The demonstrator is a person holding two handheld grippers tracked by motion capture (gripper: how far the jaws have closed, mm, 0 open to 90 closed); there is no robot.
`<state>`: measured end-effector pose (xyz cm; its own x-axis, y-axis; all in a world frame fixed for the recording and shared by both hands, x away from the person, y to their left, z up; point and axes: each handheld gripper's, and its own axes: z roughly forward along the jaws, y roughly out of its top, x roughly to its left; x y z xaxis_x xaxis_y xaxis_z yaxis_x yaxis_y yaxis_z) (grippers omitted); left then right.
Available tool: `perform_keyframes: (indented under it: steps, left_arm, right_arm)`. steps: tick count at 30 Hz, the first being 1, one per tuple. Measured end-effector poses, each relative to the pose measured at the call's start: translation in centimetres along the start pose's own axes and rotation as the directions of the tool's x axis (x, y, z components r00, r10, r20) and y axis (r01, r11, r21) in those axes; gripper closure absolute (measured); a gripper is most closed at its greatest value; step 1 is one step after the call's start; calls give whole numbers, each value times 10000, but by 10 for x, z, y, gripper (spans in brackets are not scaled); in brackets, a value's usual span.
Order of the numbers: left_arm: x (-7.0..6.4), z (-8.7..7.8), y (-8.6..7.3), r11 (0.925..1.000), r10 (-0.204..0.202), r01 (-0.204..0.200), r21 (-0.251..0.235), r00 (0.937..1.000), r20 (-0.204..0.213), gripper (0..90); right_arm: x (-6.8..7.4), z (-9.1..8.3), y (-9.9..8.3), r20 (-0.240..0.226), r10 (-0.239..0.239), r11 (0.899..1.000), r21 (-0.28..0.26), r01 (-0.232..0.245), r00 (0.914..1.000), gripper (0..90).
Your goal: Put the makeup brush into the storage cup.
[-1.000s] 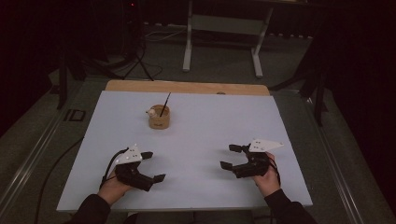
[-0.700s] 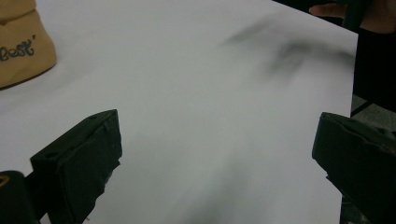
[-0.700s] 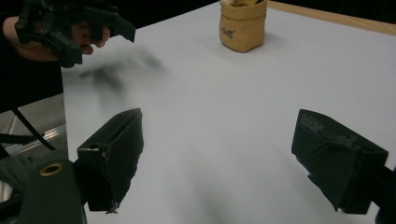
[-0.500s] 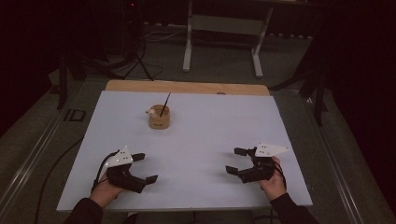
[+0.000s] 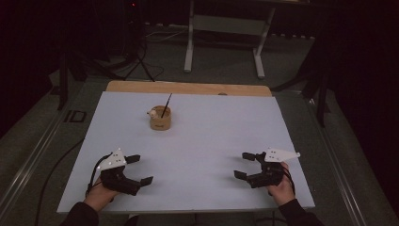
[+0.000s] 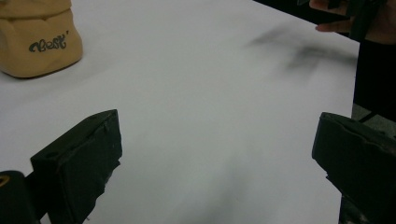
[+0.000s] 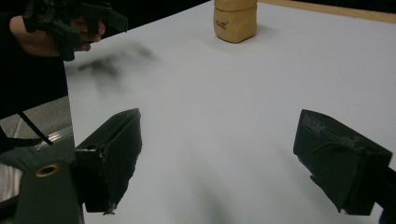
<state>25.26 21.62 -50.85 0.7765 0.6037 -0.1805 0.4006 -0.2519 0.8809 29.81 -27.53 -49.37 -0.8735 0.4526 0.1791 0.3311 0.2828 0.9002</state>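
While both claws, the left claw (image 5: 139,169) and the right claw (image 5: 244,165), hang wide open and empty at the near edge of the surface (image 5: 211,136), either should approach the tan cup (image 5: 160,118) at 12 o'clock slowly, avoiding its dark stick (image 5: 165,104).

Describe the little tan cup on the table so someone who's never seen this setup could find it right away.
Start at the big white table and look to its far half, left of centre, well beyond both grippers. The tan cup stands alone there, with dark script lettering on its side and a thin dark stick leaning out of its top.
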Motion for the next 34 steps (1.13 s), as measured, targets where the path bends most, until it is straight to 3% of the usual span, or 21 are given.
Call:
perform_keyframes:
  steps: [7,13,34]
  left_arm:
    - [3,-3,-2,10000,-12,12,-51,10000,-39,22]
    - [9,-3,-5,9990,-353,351,-285,9994,-61,22]
    - [10,-1,-8,9988,-438,434,-236,9988,-199,22]
  right_arm:
    - [0,-1,-4,76,-429,9991,-45,429,9991,151]
    - [0,1,-4,183,-737,9969,-259,741,9971,147]
    - [-2,5,-9,30,-705,9975,-26,705,9975,147]
